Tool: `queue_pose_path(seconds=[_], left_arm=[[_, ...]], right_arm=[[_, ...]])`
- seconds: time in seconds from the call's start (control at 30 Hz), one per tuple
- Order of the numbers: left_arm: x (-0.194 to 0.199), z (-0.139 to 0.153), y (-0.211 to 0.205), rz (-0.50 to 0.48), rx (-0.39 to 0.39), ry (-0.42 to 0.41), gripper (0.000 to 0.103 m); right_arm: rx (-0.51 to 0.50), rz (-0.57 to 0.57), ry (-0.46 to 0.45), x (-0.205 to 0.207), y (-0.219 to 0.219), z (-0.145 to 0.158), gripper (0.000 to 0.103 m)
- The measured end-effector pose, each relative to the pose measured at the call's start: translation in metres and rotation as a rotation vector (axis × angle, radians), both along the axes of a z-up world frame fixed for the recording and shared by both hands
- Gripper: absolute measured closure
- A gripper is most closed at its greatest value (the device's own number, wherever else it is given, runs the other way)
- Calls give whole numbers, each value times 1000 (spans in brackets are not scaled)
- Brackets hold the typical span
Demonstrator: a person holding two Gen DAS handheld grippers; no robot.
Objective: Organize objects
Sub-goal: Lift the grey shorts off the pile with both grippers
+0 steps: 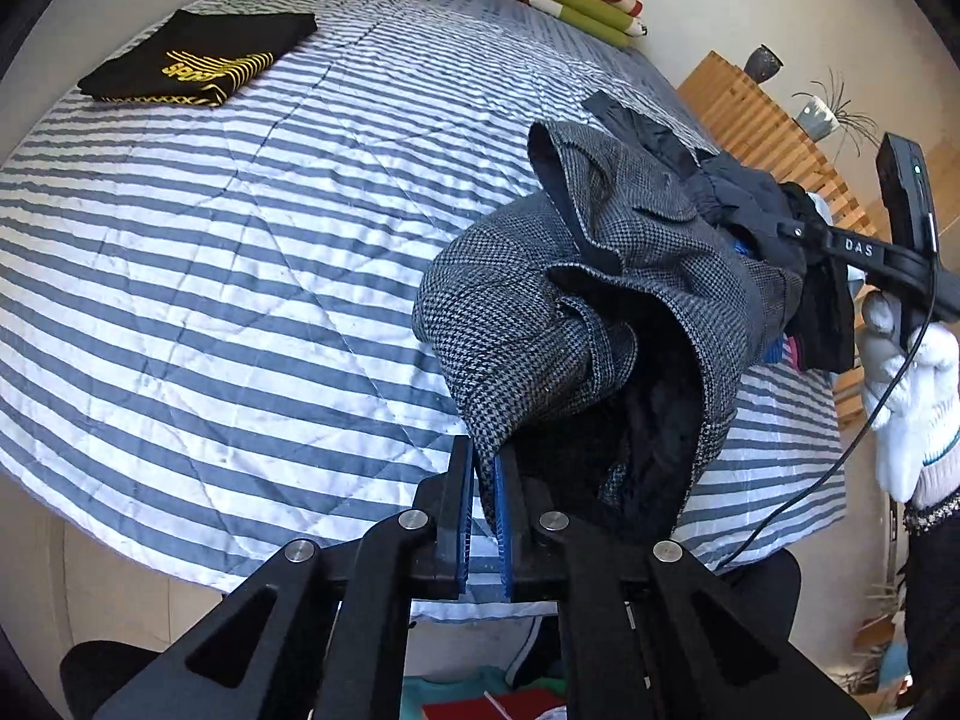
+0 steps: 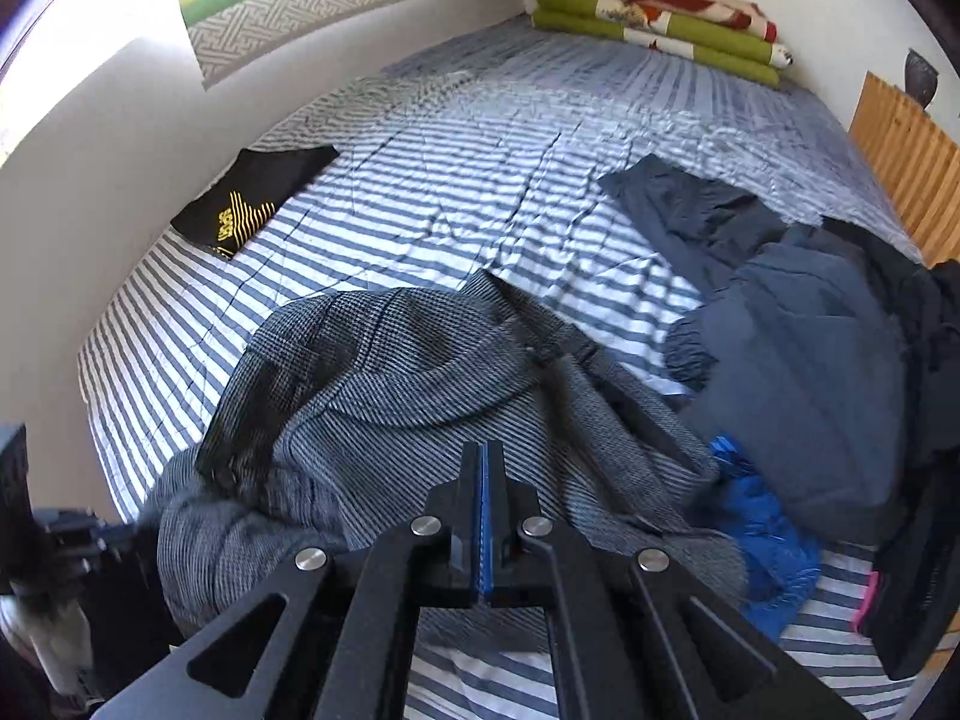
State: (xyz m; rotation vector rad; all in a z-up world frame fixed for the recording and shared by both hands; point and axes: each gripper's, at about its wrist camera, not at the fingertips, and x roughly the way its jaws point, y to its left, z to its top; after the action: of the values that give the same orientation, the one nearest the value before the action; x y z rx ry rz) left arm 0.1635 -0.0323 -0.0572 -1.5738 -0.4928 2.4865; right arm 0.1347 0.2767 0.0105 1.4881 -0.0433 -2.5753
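Both tongs [image 1: 486,468] [image 2: 487,468] pinching grey jacket [image 1: 600,276].

One grey checked garment [image 2: 420,372], one folded black shirt [image 2: 252,198], two tongs.

Striped bed [image 2: 456,138], possibly slatted headboard [image 1: 756,114]

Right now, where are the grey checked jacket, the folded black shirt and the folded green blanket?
grey checked jacket [image 2: 384,372]: right wrist view, middle of its back panel.
folded black shirt [image 1: 198,57]: left wrist view, centre, above the yellow print.
folded green blanket [image 2: 654,30]: right wrist view, middle of the stack's front.
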Motion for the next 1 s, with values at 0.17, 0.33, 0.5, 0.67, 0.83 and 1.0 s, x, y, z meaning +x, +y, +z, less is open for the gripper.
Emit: queue_pose_path(seconds=[0.17,0.33,0.5,0.67,0.83,1.0], left_arm=[[0,10,-1,1,-21,3,100],[-3,-8,-15,9,-4,-13,100],[-9,-19,-24,26,26,-21,100],[-12,-20,-41,68,60,-17,101],[-17,-6,-73,142,17,18,103],[-30,-12,-98,135,100,-40,103]], right_arm=[[-48,49,3,-13,-7,9,37],[42,109,-30,-67,-53,-20,36],[89,105,-102,-117,-76,-61,36],[67,165,-171,-117,-95,-71,103],[84,215,-48,-76,-84,-26,103],[105,287,-53,-77,-86,-16,39]])
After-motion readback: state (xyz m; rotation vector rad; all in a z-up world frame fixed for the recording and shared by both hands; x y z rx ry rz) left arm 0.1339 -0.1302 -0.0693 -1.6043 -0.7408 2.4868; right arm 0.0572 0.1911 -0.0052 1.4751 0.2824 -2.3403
